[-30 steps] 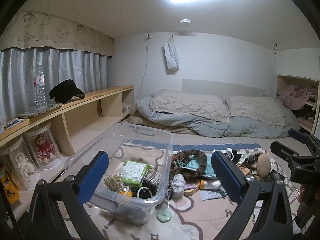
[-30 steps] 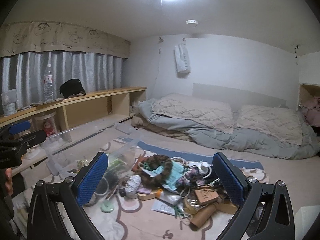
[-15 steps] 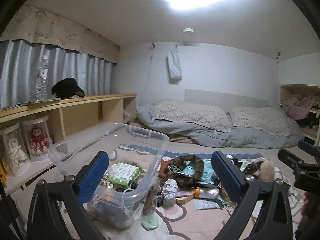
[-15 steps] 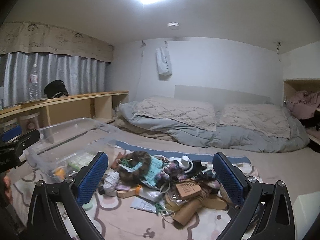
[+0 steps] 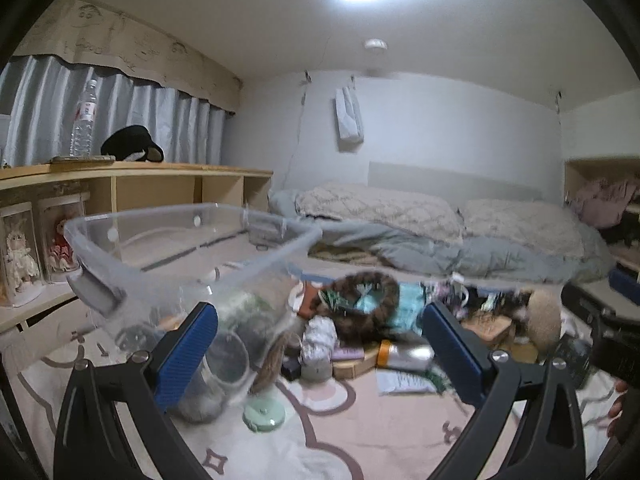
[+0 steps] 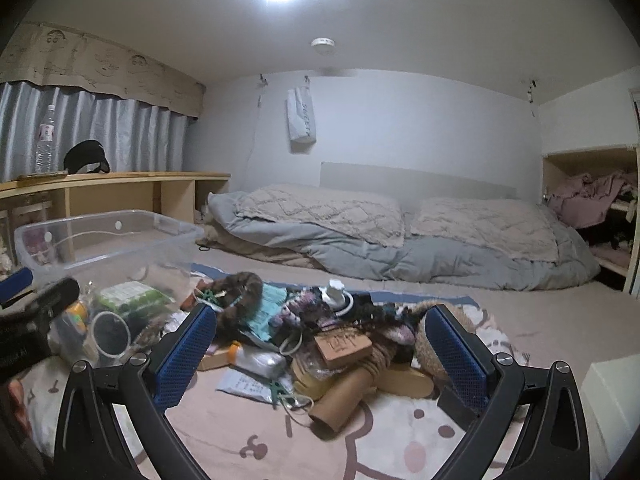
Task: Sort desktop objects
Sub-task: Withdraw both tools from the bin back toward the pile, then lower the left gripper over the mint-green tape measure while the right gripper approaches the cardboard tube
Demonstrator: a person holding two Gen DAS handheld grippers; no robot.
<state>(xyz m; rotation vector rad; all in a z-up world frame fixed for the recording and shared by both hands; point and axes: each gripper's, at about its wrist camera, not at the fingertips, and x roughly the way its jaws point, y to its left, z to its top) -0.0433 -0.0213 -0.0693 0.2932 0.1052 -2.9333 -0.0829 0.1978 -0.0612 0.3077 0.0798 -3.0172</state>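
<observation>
Both left tongs (image 5: 320, 344) and right tongs (image 6: 320, 344) gape wide and empty, low over the mat; clear bin (image 6: 108, 236), part-filled, sits just left of the clutter pile (image 6: 320, 332), presumably for short transfers.

Clutter pile (image 6: 320, 332) crowds clear bin (image 6: 108, 240); foreground mat (image 6: 360, 448) open.

The clear plastic storage bin (image 5: 192, 240) is smeared by motion in the left wrist view, its contents unreadable through the wall (a green packet shows better from the right). The heap of small mixed clutter (image 6: 320, 328) overlaps itself, burying lower pieces. The dark right gripper (image 5: 600, 320) is cropped.
</observation>
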